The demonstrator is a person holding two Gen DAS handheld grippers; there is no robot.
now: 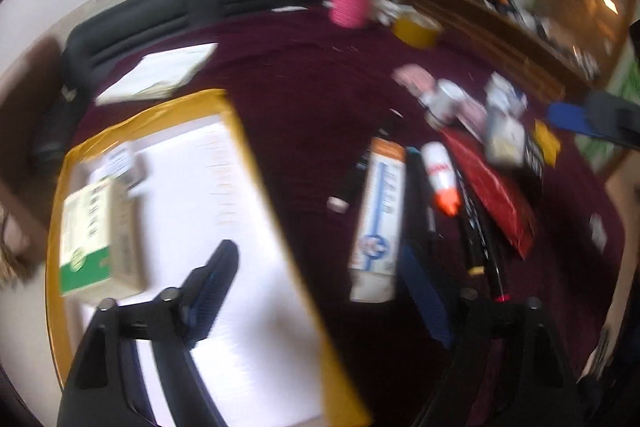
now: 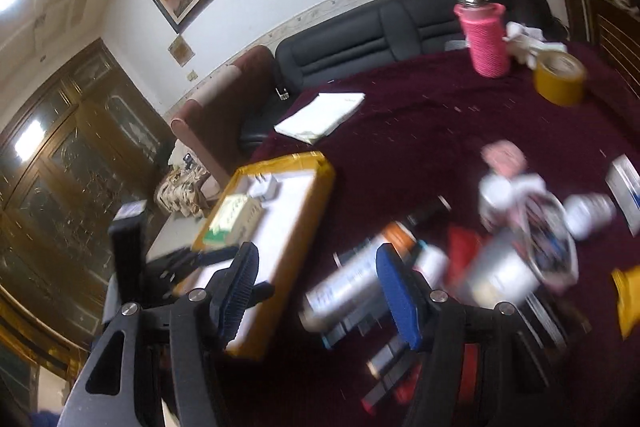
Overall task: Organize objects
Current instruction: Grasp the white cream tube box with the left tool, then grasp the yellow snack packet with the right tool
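Jaws of both grippers, left gripper (image 1: 316, 267) and right gripper (image 2: 316, 287), are standing spread, pinching nothing. The clutter (image 1: 472, 163) is lying at centre right on the maroon bench (image 1: 304, 75); the tray (image 1: 244, 163) is sitting lower left, holding a carton (image 1: 96, 235). The toothpaste box (image 1: 380, 211) is probably light and stiff: grip its long sides. Open cloth is lying between tray and pile; the tray rim is crowding the left.
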